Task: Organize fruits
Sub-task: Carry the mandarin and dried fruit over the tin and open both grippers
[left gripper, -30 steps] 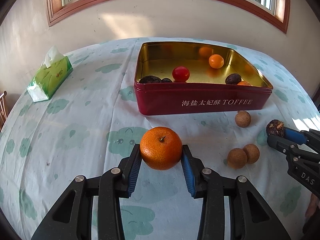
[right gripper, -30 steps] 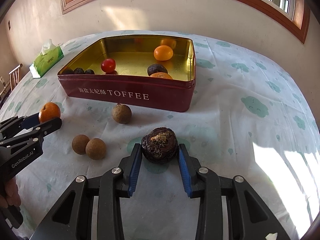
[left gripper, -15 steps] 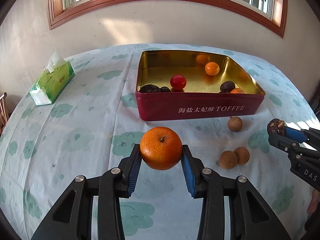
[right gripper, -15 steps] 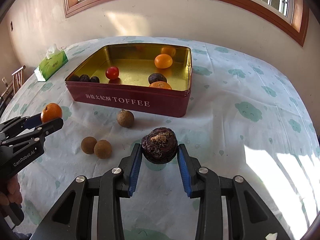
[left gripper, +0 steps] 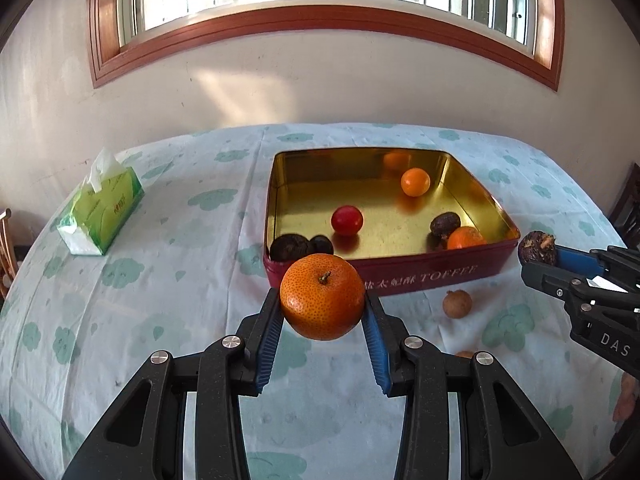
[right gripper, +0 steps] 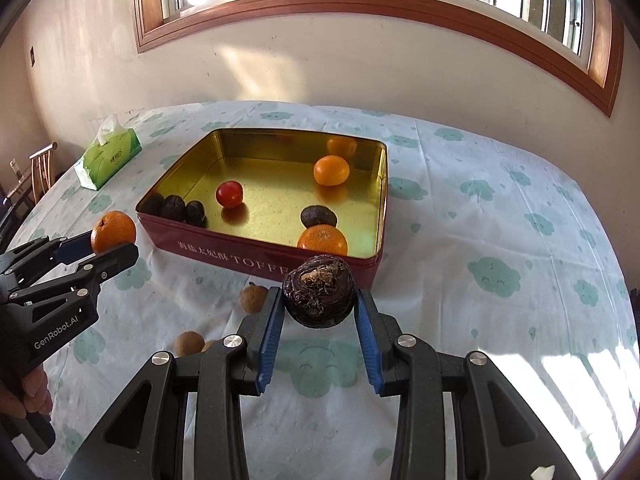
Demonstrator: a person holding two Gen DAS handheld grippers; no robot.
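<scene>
My left gripper [left gripper: 323, 312] is shut on an orange mandarin [left gripper: 322, 297], held above the tablecloth in front of the red toffee tin [left gripper: 424, 276]. My right gripper [right gripper: 319, 308] is shut on a dark brown water chestnut [right gripper: 319, 291], held above the cloth near the tin's [right gripper: 224, 256] front right corner. The tin holds two mandarins [right gripper: 331, 170], a red tomato [right gripper: 229, 194] and several dark chestnuts [right gripper: 173, 208]. Each gripper shows in the other's view, the left one [right gripper: 114, 240] with its mandarin, the right one [left gripper: 538, 254] with its chestnut.
Brown longans lie on the cloth in front of the tin [left gripper: 457, 303] [right gripper: 189, 343] [right gripper: 253, 298]. A green tissue pack [left gripper: 100, 210] sits at the far left. A wooden chair [right gripper: 34, 176] stands beyond the table's left edge. The wall and window are behind.
Both grippers have risen with their fruit, and the tin now sits lower and closer under the held fruits. The grips are unchanged.
</scene>
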